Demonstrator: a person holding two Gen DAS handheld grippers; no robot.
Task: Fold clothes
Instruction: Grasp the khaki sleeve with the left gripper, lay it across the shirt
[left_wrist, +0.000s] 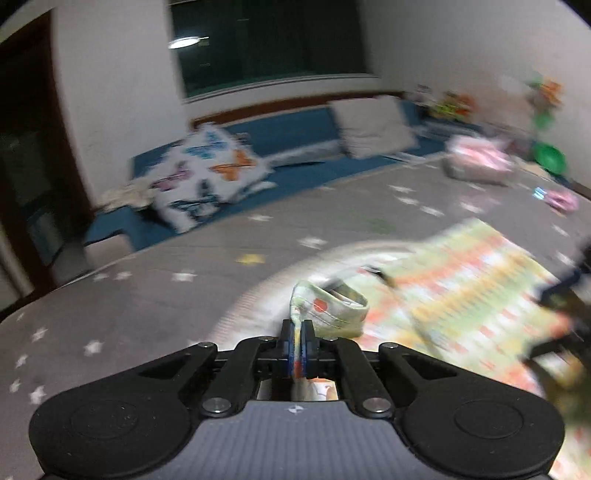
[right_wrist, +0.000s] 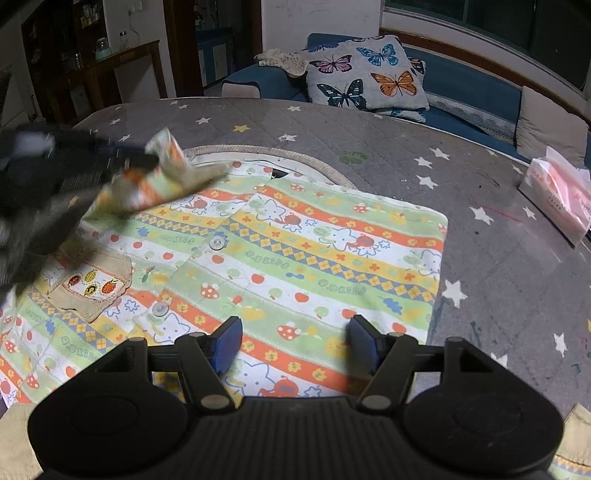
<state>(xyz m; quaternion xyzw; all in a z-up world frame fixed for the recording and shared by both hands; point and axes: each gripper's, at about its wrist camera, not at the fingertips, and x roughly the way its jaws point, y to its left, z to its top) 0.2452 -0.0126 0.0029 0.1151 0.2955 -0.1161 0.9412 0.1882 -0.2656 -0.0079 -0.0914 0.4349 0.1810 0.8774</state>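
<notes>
Left gripper (left_wrist: 299, 332): jaws closed on a sleeve cuff (left_wrist: 328, 308) of the child's shirt (right_wrist: 295, 251), cuff lifted clear of the cloth and carried in over the shirt body; blurred in both views. Seen from the right wrist view as a dark smear at far left, sleeve trailing from it.

Shirt: spread flat, front up, on the grey star-print mattress (right_wrist: 369, 140), collar toward the far side, hem near the right gripper. Thin printed cotton by the look; light, limp, no stiffness, likely to sag and crease wherever unsupported. Not slippery, not fragile. Plastic buttons (right_wrist: 217, 242) down the placket and a sewn patch pocket (right_wrist: 92, 284) at left: small hard or thick spots, best kept out of a pinch. Best holds judged to be hemmed edges: cuff, shoulder seam, bottom corners.

Right gripper (right_wrist: 295, 345): jaws wide apart, nothing between them, hovering just over the near hem, pads not touching cloth as far as visible.

Containers: one only, a pink tissue pack (right_wrist: 557, 195) at far right on the mattress, well apart from the shirt; contents not readable. Butterfly cushion (right_wrist: 369, 74) on the blue sofa beyond.
</notes>
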